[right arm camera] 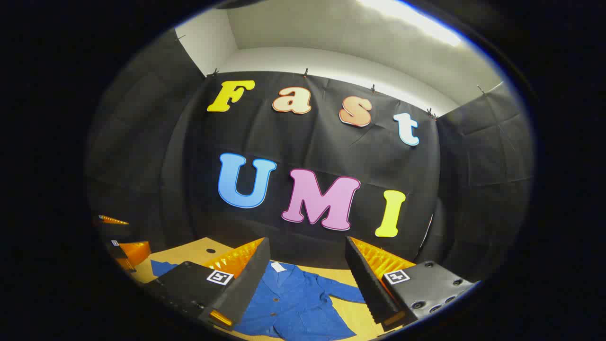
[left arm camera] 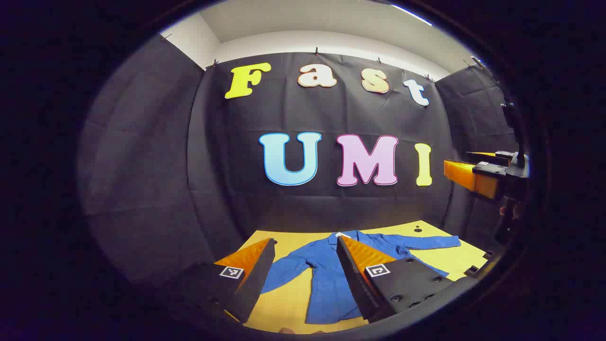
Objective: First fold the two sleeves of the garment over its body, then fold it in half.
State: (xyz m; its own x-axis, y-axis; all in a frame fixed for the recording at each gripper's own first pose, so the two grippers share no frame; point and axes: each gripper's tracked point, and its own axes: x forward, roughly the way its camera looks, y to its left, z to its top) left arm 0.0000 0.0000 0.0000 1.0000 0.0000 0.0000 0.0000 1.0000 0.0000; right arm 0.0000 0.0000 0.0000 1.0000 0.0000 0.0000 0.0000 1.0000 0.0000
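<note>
Left gripper (left arm camera: 305,244): own fingers at bottom centre of left gripper view, jaws spread wide, nothing between them, held up in air, pointing forward. Right gripper (right arm camera: 307,241): own fingers at bottom centre of right gripper view, jaws likewise wide apart, gripping nothing, raised. Right gripper also at right edge of left gripper view; left gripper at lower left edge of right gripper view.

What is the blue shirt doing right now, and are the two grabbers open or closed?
Blue jacket: lying flat on the yellow table, unfolded, both sleeves spread out to the sides.
Left gripper: jaws open, holding nothing, above the jacket.
Right gripper: jaws open, holding nothing, above the jacket.
</note>
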